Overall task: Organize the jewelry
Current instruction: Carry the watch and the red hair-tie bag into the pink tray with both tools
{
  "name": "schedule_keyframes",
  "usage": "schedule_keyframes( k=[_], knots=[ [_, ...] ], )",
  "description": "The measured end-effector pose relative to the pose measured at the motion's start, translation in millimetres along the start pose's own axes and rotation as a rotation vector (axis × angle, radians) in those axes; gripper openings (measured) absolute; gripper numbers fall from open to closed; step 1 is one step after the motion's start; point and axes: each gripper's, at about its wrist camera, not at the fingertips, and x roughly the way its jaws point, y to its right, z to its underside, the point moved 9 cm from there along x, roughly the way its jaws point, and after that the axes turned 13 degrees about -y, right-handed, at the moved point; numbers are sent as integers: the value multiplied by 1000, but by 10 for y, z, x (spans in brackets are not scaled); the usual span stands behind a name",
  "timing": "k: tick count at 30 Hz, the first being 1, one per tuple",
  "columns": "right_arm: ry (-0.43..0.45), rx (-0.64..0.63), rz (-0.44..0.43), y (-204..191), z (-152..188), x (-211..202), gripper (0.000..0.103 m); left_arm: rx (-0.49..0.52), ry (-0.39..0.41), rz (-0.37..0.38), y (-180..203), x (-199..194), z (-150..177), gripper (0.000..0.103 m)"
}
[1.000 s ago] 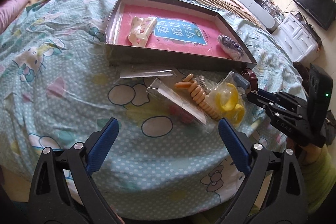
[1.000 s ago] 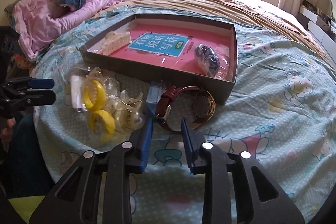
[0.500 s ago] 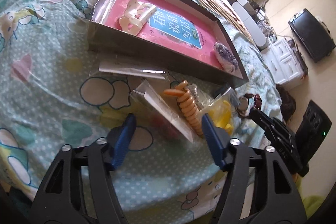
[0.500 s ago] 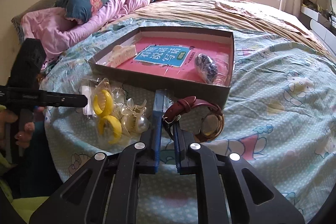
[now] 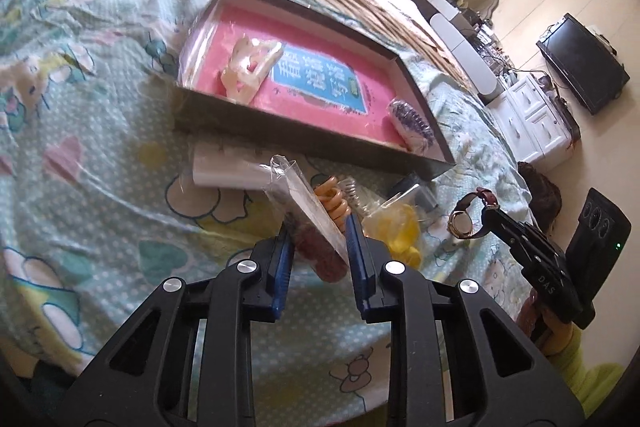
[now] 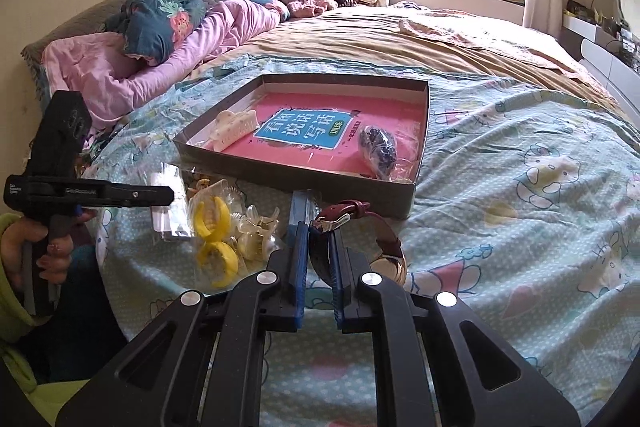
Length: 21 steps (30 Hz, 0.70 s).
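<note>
A: L gripper [image 5: 318, 227]?
B: Closing on clear packet [image 5: 308, 203], lifted off bed [image 5: 100, 155]
A: R gripper [image 6: 320, 233]?
B: Pinching watch [image 6: 360, 227] strap, just in front of tray [image 6: 416, 163]

- The pink book [image 6: 352, 131] lying in the shallow box [image 6: 420, 131] carries a blue panel with large white Chinese characters, 看图说话写话, and a small green patch reading 训练.
- The right claw [image 5: 486, 211], seen from the left wrist view, has "DAS" printed in white on its black body.
- The left claw [image 6: 170, 193] bears small white lettering along its arm, too blurred to read.
</note>
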Motion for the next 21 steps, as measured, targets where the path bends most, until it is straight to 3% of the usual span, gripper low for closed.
schedule_keyframes(
  k=[10, 21],
  knots=[
    [38, -8, -17, -100, -159, -210, 9, 33, 105, -42, 50, -373, -139, 17],
    [44, -32, -87, -350, -399, -125, 9, 39, 191, -110, -57, -646, -293, 17]
  ],
)
